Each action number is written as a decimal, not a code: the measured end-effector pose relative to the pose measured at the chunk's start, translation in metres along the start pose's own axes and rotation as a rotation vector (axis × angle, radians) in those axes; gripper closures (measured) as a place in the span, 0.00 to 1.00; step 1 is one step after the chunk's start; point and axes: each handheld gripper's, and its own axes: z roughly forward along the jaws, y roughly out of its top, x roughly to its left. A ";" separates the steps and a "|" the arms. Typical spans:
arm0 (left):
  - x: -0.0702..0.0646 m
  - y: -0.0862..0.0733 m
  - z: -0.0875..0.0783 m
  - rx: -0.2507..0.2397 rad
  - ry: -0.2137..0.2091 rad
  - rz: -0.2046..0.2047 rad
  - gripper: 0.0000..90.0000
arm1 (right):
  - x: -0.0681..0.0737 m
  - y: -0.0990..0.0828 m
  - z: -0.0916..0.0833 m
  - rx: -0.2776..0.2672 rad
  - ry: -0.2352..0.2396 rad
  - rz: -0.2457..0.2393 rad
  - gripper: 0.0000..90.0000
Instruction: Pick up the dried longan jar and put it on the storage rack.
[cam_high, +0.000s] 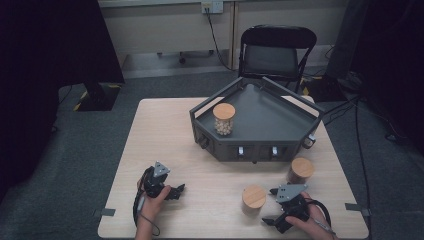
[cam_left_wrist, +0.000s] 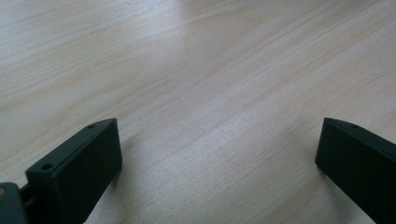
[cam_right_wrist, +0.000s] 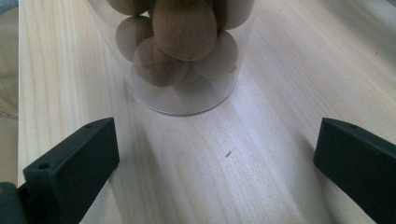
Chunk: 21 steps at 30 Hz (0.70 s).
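jar just ahead of right tool, jaws spread

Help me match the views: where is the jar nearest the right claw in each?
High view: jar near the tabletop's front edge, left of the right claw.
Right gripper view: jar top centre, ahead of open jaws.
Left gripper view: wooden tabletop between open jaws.
Shared landmark: that tabletop.

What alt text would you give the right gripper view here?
A clear jar of round brown pieces stands on the pale wooden table, just ahead of the right claw. The claw's two black jaws are wide apart at the bottom corners, with the jar beyond them and untouched.
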 end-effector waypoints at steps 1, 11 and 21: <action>0.001 0.000 0.000 0.000 -0.002 0.002 0.00 | 0.000 0.000 0.000 0.000 -0.002 0.002 0.00; 0.001 0.000 0.000 -0.001 -0.003 0.003 0.00 | 0.004 0.001 0.001 -0.002 -0.015 0.024 0.00; 0.001 0.000 0.000 -0.001 -0.003 0.003 0.00 | 0.003 0.006 0.003 -0.036 0.024 0.036 0.02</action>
